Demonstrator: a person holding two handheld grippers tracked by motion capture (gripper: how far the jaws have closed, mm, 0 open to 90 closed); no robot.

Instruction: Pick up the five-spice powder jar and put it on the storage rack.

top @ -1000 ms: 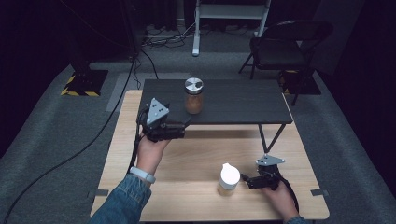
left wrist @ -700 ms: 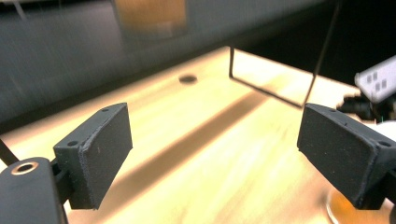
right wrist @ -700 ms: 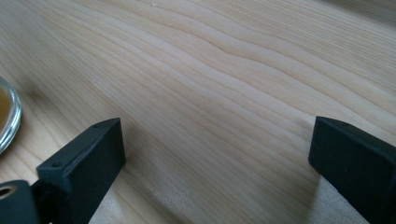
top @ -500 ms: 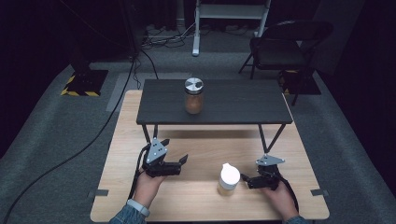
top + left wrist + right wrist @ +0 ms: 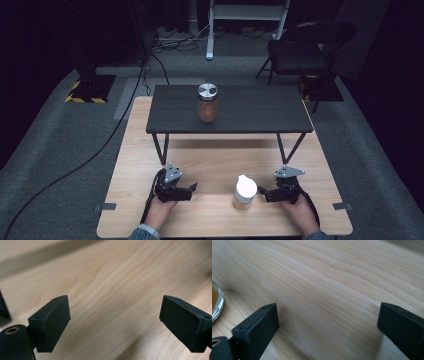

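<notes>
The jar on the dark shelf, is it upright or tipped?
Upright: the jar stands on the dark shelf, silver lid on top.

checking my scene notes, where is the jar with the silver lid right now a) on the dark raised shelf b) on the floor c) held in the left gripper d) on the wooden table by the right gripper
a: the high view shows the silver-lidded jar standing upright on the dark raised shelf, far from both open grippers down on the wooden table.

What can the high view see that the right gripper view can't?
High view alone: the dark shelf with a silver-lidded jar on it, the white-lidded jar, a chair, and both hands with the left gripper and right gripper. Right gripper view alone: a close look at its open fingers and a glass jar's edge. Both: the wooden table.
</notes>
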